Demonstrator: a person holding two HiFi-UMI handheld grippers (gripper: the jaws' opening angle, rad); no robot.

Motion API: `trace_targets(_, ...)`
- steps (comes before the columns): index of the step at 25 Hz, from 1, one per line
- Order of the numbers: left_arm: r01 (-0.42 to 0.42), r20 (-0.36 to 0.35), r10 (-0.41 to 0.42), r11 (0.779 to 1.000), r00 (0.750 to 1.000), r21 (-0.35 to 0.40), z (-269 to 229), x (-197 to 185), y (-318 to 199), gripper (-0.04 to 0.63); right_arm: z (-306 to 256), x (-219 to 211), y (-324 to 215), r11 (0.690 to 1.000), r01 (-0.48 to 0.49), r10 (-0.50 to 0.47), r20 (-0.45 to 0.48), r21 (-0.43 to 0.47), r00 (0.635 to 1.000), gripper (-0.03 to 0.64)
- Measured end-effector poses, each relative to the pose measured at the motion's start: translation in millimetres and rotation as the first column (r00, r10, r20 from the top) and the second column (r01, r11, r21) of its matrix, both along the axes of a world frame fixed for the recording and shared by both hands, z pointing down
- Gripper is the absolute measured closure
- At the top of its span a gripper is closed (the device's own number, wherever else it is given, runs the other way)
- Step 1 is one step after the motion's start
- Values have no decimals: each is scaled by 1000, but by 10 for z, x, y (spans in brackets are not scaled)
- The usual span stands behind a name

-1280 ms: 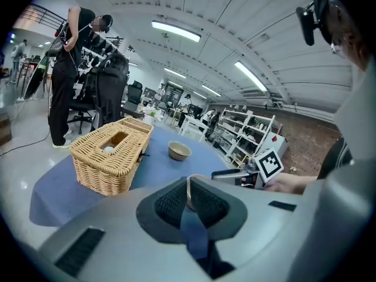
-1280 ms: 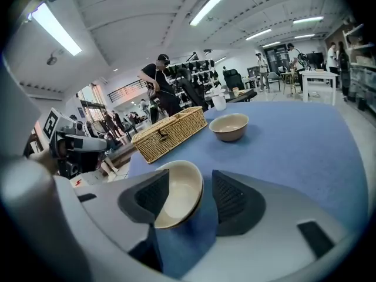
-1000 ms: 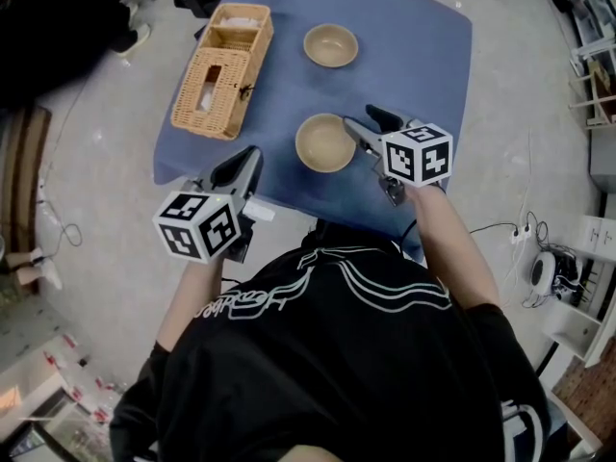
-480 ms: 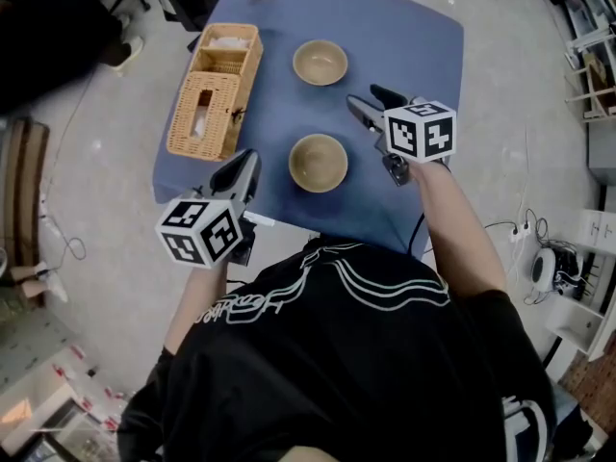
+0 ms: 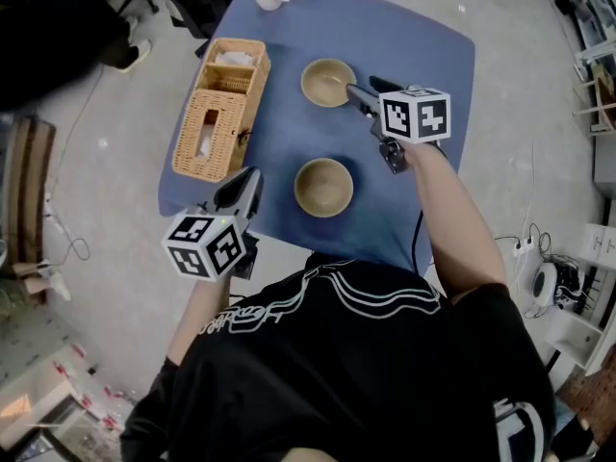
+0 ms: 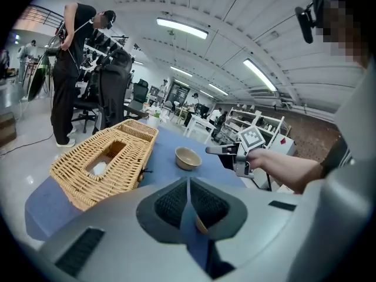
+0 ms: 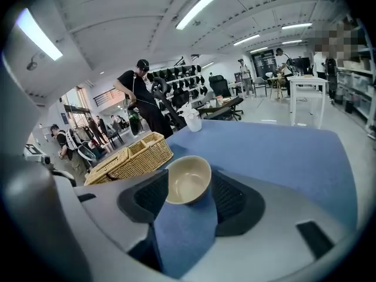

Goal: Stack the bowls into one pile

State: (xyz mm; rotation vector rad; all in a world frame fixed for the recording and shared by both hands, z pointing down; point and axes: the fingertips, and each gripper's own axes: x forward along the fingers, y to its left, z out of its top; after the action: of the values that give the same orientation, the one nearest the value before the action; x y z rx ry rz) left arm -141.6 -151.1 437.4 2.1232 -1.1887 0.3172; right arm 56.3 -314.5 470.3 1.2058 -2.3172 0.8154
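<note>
The far bowl [image 5: 328, 82] lies just ahead of our right gripper [image 5: 364, 90], a shade to its left, with its rim just beside the fingertips. In the right gripper view it sits framed in the gap between the two jaws, upright and mouth up. Being round, it has no long axis, so we judge the jaws would have to straddle the wall nearest the tips. Those jaws stand well apart and press on nothing, so this gripper is released and empty.

The bowl is small, deep and tan, with a paler cream inside and a plain rim, and nothing in it. The near bowl [image 5: 323, 187], a match in shape and colour, rests back from the right gripper and to its left, well apart from the far one. It is ahead and to the right of our left gripper [image 5: 248, 179], whose jaws are clenched together on nothing by the table's near edge. The right hand is clearly the nearer to the far bowl. Both bowls stand on the blue cloth [image 5: 414, 56]; a wicker basket [image 5: 220, 107] lies further left.
</note>
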Motion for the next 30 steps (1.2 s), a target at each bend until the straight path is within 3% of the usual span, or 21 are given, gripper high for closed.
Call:
trace_targets(10, 11, 7, -11, 1000, 1000, -19, 89, -50, -124, 560, 375, -5, -368, 996, -8, 5, -31, -92, 1000, 380)
trace_targets(17, 13, 9, -13, 1000, 1000, -23, 111, -36, -173, 560, 649, -62, -305, 979, 10, -7, 14, -206, 1000, 396)
trace_targets(22, 0, 45, 1, 1000, 999, -19, 178, -1, -167, 560, 721, -94, -265, 974, 5, 4, 37, -225, 999, 414)
trace_targets(30, 7, 43, -6, 1000, 999, -20, 196, 4, -119, 560, 702, -133, -257, 973, -1, 16, 64, -229, 998, 469)
